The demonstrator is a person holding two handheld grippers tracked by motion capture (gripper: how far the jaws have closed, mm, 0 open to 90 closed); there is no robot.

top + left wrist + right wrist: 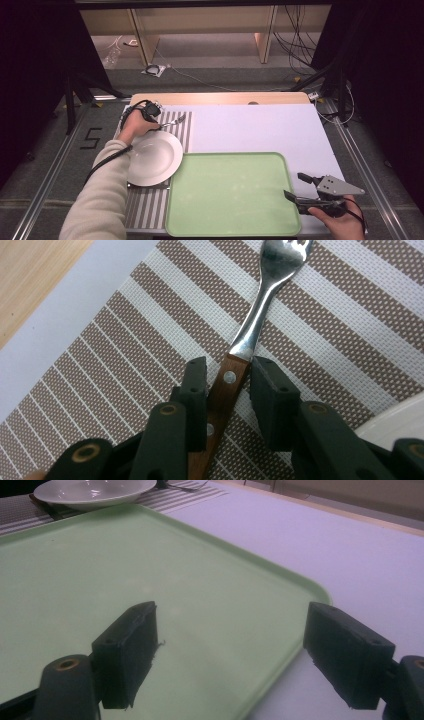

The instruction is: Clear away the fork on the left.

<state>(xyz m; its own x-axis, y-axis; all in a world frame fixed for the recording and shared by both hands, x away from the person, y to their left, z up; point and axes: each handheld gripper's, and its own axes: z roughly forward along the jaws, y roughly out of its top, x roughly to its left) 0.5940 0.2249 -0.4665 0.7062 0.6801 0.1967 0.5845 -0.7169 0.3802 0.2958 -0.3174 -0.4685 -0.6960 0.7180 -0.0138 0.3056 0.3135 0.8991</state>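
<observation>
The fork (248, 330) lies flat on the striped placemat (125, 340), just beyond the white plate (152, 157), tines pointing away from you. It looks stiff and light, with a polished metal neck that is likely slippery and a riveted wooden handle that should give better purchase, so take it by the wood. Your left gripper (227, 377) straddles that handle near its front end, jaws partly closed around it; the left pad sits against the wood, the right shows a sliver of mat, so it isn't clamped yet. Your right gripper (230, 655) hangs wide open over the corner of the green tray (280, 575) on the tabletop (260, 125).
</observation>
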